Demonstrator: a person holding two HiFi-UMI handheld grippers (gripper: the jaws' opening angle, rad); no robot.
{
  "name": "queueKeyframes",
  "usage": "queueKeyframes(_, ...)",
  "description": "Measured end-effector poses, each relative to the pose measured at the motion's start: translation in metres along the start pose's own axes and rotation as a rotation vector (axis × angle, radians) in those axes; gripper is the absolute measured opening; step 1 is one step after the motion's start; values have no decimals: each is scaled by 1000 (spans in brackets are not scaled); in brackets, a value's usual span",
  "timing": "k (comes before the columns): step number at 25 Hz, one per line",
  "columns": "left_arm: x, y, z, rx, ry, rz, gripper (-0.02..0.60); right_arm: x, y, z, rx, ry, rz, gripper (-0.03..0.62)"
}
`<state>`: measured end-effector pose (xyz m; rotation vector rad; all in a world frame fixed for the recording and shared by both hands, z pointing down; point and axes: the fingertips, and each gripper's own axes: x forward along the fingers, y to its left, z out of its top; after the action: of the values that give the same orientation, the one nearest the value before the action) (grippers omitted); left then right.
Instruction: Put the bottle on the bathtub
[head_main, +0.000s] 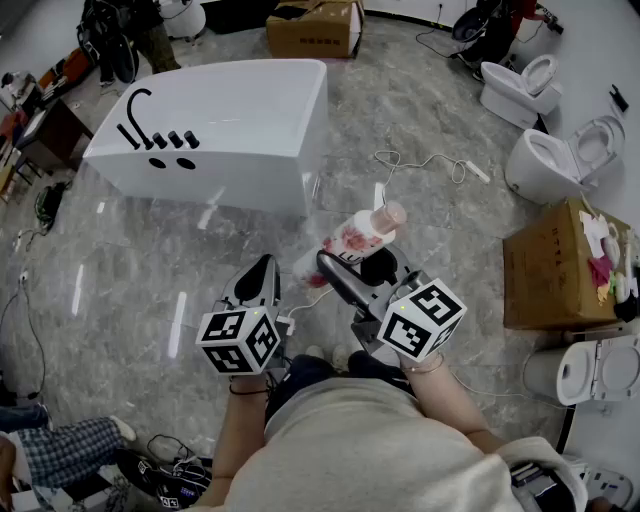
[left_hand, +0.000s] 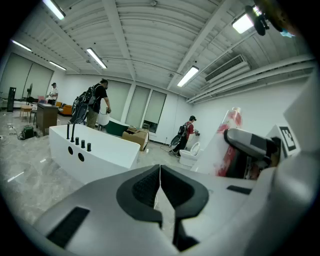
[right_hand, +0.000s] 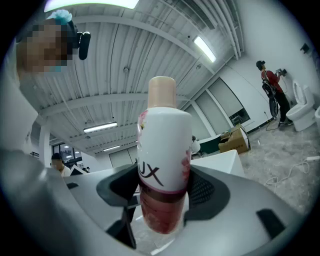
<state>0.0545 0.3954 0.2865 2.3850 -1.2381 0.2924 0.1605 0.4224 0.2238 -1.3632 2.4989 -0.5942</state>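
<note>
Currently: left tongs (head_main: 262, 268) shut, empty. Right tongs (head_main: 352, 265) at their 3 o'clock, spread wide and clamped on bottle (head_main: 362, 236), held above the floor (head_main: 150, 270). Bottle white, pink florals, peach cap (head_main: 392, 213); label shows "UX", leading letter cut off in right gripper view. Bathtub (head_main: 250, 110) at bottle's 11 o'clock, well apart, black taps (head_main: 160, 135) on top.
</note>
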Motion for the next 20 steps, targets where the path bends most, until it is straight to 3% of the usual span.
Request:
queueKeyframes(3, 5, 0, 6, 39, -9, -8, 8, 1, -3, 6, -11, -22, -13, 285)
queueKeyframes(11, -6, 8, 22, 40, -61, 10, 8, 2, 0, 11, -62, -14, -19, 285)
queueKeyframes(16, -10, 15, 23, 103, -51, 5, 8, 3, 2, 12, -97, -29, -19, 285)
queueKeyframes(20, -14, 24, 21, 99, -49, 35, 8, 3, 1, 9, -121, -17, -28, 285)
